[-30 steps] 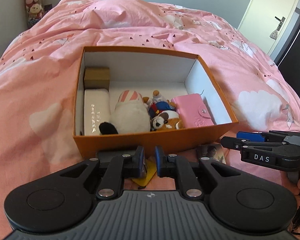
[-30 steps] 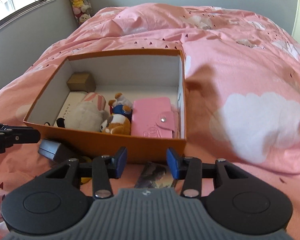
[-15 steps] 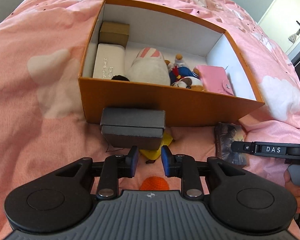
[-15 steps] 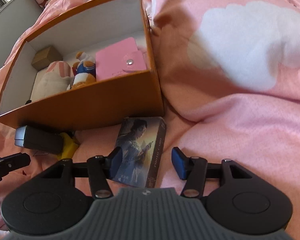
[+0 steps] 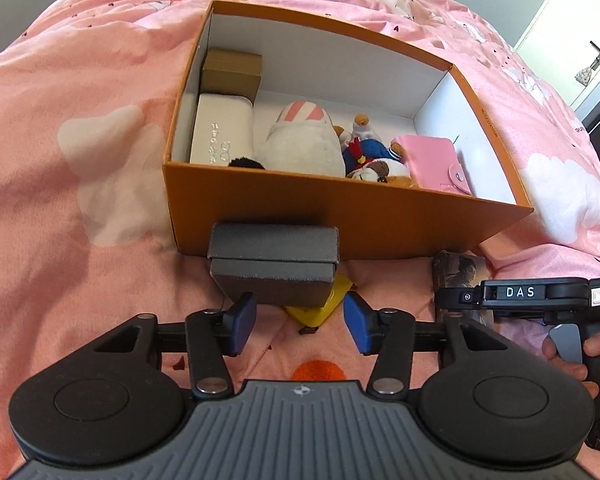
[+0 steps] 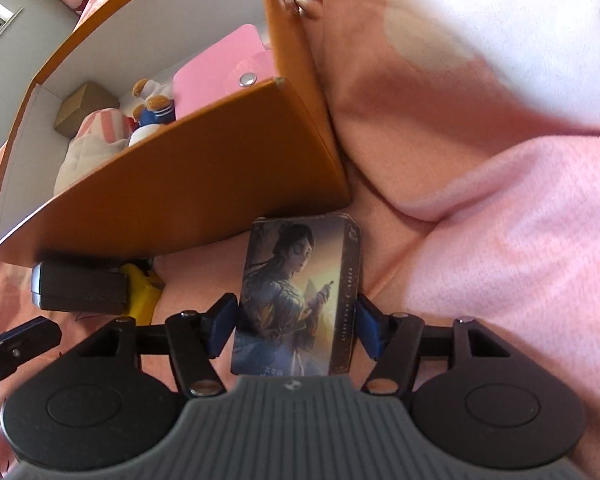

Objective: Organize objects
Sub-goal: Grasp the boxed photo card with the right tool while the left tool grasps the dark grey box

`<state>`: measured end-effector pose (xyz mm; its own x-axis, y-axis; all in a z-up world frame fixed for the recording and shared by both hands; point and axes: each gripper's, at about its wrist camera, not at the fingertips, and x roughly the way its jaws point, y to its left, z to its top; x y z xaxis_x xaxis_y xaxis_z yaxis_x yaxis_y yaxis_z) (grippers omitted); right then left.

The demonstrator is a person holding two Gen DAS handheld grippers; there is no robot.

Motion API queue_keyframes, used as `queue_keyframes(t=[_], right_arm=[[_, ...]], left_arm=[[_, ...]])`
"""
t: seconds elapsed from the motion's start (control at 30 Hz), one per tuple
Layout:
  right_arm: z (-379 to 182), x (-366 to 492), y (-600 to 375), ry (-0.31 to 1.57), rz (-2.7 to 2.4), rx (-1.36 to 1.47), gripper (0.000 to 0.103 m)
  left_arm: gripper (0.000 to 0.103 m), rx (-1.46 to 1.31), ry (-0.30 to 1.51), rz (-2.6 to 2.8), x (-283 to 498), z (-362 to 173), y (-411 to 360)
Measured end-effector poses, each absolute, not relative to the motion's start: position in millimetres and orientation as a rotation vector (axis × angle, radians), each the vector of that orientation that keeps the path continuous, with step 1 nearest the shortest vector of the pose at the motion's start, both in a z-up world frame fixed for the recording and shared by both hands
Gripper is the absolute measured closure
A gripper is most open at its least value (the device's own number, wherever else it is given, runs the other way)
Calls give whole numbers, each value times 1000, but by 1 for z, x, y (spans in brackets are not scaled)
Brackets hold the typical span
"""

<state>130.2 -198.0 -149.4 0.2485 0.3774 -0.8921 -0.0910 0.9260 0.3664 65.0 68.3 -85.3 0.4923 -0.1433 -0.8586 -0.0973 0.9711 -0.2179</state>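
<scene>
While both pairs of jaws were opening, my right gripper (image 6: 297, 330) straddled the illustrated card box (image 6: 300, 300), unpinched, and my left gripper (image 5: 299, 322) neared the dark grey hinged case (image 5: 274, 266); both lay before the one orange cardboard box (image 5: 340, 216), so closing seemed next

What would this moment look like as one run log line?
left gripper: jaws opening, nearing dark case | right gripper: jaws opening, card box between them | orange box: partly filled
</scene>
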Motion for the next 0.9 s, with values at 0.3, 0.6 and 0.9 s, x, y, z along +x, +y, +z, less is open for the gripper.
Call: queue_keyframes(t=[0.3, 0.6, 0.9], right_arm=[[-118, 106, -172, 1192, 386, 58, 40], [-113, 89, -136, 1134, 467, -217, 46], [-115, 94, -123, 1160, 548, -203, 73]], left_arm=[[28, -412, 1029, 2, 68, -73, 79], [27, -682, 1069, 199, 90, -78, 104], [26, -912, 1144, 289, 96, -104, 120]])
